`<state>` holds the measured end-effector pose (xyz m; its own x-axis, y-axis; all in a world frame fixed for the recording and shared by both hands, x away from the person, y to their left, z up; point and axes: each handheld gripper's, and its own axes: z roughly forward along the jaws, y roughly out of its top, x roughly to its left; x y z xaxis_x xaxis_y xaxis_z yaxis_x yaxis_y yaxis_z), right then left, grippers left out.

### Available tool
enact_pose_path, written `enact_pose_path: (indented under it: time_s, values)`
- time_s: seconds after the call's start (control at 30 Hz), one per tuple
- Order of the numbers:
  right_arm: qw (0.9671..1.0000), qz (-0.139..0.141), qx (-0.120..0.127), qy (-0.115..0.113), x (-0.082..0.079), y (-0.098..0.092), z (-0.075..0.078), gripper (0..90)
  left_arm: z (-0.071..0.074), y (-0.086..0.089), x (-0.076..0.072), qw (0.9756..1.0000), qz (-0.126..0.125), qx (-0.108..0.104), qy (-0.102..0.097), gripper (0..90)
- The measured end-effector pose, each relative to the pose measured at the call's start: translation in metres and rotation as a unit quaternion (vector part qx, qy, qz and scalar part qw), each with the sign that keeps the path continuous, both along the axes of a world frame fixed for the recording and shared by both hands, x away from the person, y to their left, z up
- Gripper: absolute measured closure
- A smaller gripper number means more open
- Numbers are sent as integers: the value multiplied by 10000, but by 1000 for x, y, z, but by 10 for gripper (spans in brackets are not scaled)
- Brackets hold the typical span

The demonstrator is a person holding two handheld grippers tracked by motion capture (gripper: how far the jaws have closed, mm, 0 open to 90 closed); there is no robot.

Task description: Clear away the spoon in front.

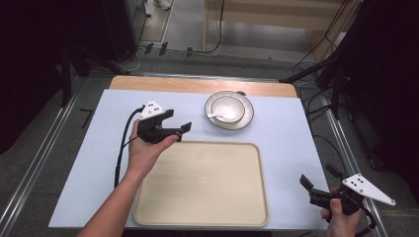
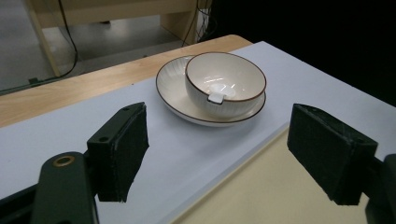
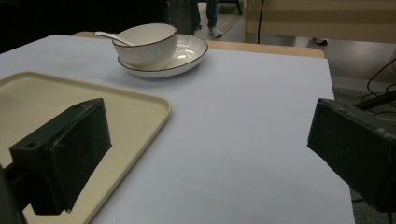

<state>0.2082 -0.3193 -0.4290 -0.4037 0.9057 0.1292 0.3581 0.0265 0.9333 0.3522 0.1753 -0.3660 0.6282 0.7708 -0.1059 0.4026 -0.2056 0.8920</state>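
One bowl [image 1: 228, 109], one plate [image 1: 245, 120] under it, one spoon [image 1: 215, 116] lying in the bowl; one tray [image 1: 202, 183]; two grippers. Bowl stack sits far centre on the pale table cover [image 1: 291, 138], just beyond the tray's far edge, apart from it. Left gripper [image 1: 181, 123] hovers left of the bowl, jaws parted, nothing between them. Right gripper [image 1: 312, 183] near right corner, jaws wide, empty. Bare cover lies right of the tray; the wooden table edge [image 1: 197, 85] shows at the far side.
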Motion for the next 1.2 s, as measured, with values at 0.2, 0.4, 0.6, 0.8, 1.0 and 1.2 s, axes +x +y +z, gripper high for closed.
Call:
enact_pose_path:
  time_s: [0.2,0.4,0.6,0.8,1.0,1.2]
  values:
    - [10000,60,-2,-24,1,2,0,0,-8,-19,26,9997,-102,-97,196,295]
    - [9999,110,-89,-67,0,4,0,0,-16,-39,47,9990,-197,-1,393,333]
    - [9999,125,-58,-79,1,3,0,0,-25,-53,63,9971,-249,-8,725,438]
    - [9999,123,-64,-79,2,2,-1,0,-37,-59,77,9943,-190,-188,1028,530]
    - [9998,138,-109,-63,2,2,-2,0,-45,-59,91,9908,-47,-351,1307,551]
    - [9993,180,-311,-49,2,7,-3,0,-50,-62,104,9832,-149,-530,1740,599]
